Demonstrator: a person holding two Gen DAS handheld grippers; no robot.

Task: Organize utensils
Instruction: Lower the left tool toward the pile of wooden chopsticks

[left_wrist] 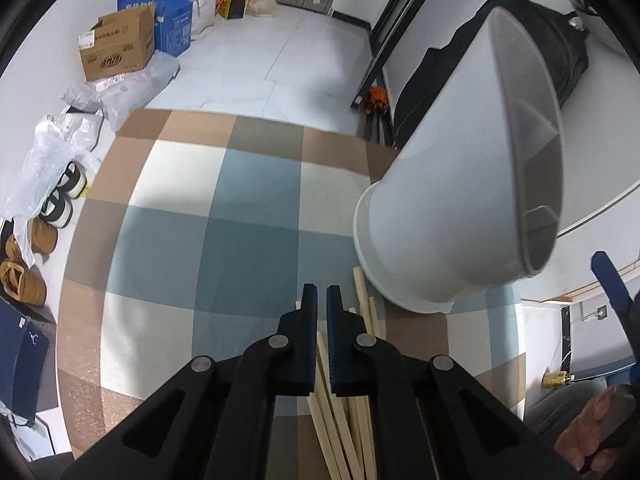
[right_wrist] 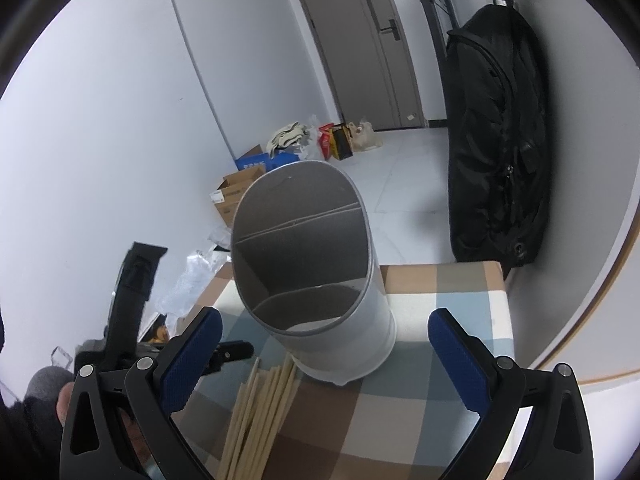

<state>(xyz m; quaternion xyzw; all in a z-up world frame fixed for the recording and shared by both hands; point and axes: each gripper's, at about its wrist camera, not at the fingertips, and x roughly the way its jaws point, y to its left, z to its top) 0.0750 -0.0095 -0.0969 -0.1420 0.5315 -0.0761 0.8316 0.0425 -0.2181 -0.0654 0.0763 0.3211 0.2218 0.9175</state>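
A: Left gripper (left_wrist: 322, 300), low centre of the left wrist view. Fingers are seen drawn narrow, only a thin slit between the blue pads.

B: Anything clamped?

A: One pale stick from the chopsticks (left_wrist: 352, 408) is seen running up into the slit between the pads, so it is logged as pinched. The rest of the bundle is fanned out on the checked cloth (left_wrist: 224, 240) covering the worktop, under and just right of the fingers.

B: Holder?

A: White utensil holder (left_wrist: 460, 200), right half of that frame, upright on the cloth, grey inside. Its base rim is just beside the far ends of the sticks; contact cannot be told.

B: Right wrist view?

A: Right gripper (right_wrist: 324, 344), fingers spread wide at lower left and lower right, nothing pressed between them. The utensil holder (right_wrist: 316, 272) is framed in the middle between them, its mouth seen split by dividers. Chopsticks (right_wrist: 260, 412) are seen at lower centre, tips pointing toward the holder's base. The left gripper's black body is glimpsed at the left edge of that frame.

B: Background?

A: Cardboard box (left_wrist: 118, 46) and blue box (left_wrist: 172, 22) noted upper left on the floor, shoes (left_wrist: 60, 196) along the left edge. Black jacket (right_wrist: 496, 140) is seen hanging at right, grey door (right_wrist: 360, 48) at top centre.
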